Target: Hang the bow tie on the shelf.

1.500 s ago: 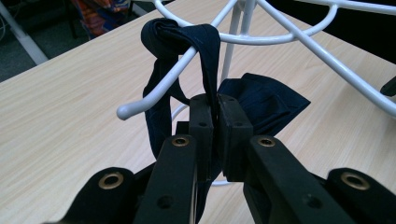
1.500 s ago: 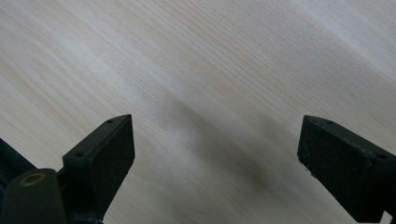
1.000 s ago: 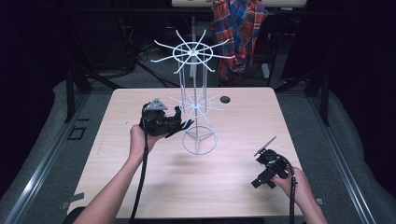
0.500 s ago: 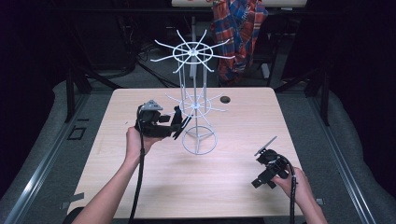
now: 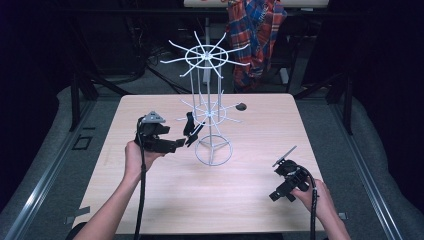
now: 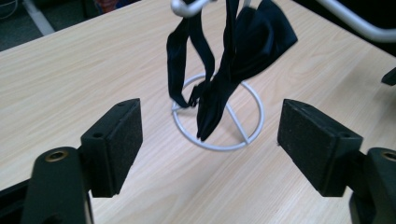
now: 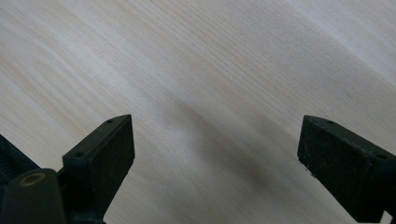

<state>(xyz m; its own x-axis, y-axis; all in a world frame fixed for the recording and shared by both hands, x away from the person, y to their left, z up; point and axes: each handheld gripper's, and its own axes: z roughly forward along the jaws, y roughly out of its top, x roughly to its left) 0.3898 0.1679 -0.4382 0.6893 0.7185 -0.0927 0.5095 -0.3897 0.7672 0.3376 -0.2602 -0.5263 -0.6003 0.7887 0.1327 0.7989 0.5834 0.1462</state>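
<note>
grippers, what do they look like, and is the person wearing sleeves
Both are black. The left gripper has a grey three-cornered plate on top and a black cable trailing along the forearm. The right gripper trails its own black cable. Each has two blocky black jaws with flat matte pads and a brass-coloured rivet. No sleeves show on the forearms.

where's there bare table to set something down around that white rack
Bare wood runs along the near table edge between the left claw and the right claw, and across the far left corner. It is crowded at the wire rack, where a black bow tie hangs; a small dark object sits behind.
</note>
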